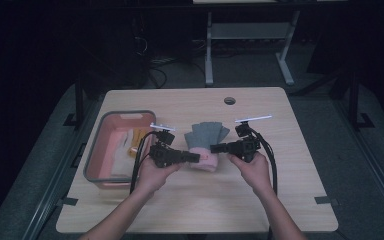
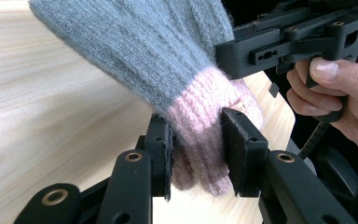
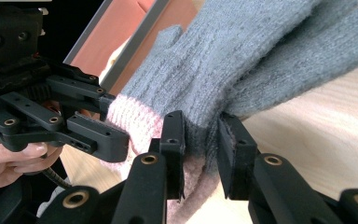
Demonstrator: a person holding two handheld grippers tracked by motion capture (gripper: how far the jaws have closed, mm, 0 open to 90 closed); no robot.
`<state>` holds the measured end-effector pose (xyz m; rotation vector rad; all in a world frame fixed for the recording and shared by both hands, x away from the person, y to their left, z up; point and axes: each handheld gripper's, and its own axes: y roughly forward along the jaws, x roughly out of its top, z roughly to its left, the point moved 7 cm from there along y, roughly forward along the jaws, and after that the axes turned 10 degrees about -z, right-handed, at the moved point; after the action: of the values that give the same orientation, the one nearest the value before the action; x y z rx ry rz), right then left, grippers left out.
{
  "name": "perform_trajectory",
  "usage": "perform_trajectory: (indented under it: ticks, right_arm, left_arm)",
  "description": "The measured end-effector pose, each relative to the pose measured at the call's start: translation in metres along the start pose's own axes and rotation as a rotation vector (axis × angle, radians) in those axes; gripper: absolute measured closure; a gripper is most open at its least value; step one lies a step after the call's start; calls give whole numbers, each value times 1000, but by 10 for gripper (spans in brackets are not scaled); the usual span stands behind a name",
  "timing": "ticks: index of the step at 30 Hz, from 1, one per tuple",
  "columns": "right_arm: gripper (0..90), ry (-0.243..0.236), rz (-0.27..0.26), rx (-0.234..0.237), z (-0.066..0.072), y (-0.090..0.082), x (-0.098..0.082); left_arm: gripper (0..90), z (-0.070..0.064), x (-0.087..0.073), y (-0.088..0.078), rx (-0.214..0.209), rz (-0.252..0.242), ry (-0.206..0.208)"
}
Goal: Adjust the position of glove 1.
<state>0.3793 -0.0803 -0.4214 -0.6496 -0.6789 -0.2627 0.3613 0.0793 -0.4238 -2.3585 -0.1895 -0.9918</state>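
At the centre of the high view, above the desk [image 1: 260, 200], the soft, light glove [image 1: 207, 140] sagged limply, both grippers' jaws clamped on opposite edges of its pink cuff [image 2: 205, 121], a sound hold.

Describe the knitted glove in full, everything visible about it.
The glove is fuzzy knit, grey over the hand and fingers with a pink ribbed cuff. It lies mid-table, finger end pointing away from the person, just right of the red bin. Both grippers pinch the cuff: the left gripper from one side, the right gripper from the other, bunching the pink knit between their fingers.
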Motion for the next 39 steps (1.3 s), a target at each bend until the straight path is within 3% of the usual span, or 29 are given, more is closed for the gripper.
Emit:
perform_trajectory:
  ticks: [14,39]
  right_arm:
    - [736,-15,9,29,15,15,16]
    - [735,-47,19,67,41,35,35]
  left_arm:
    - [650,9,11,-19,16,-24,-15]
    - [653,20,23,-53,35,-56,-4]
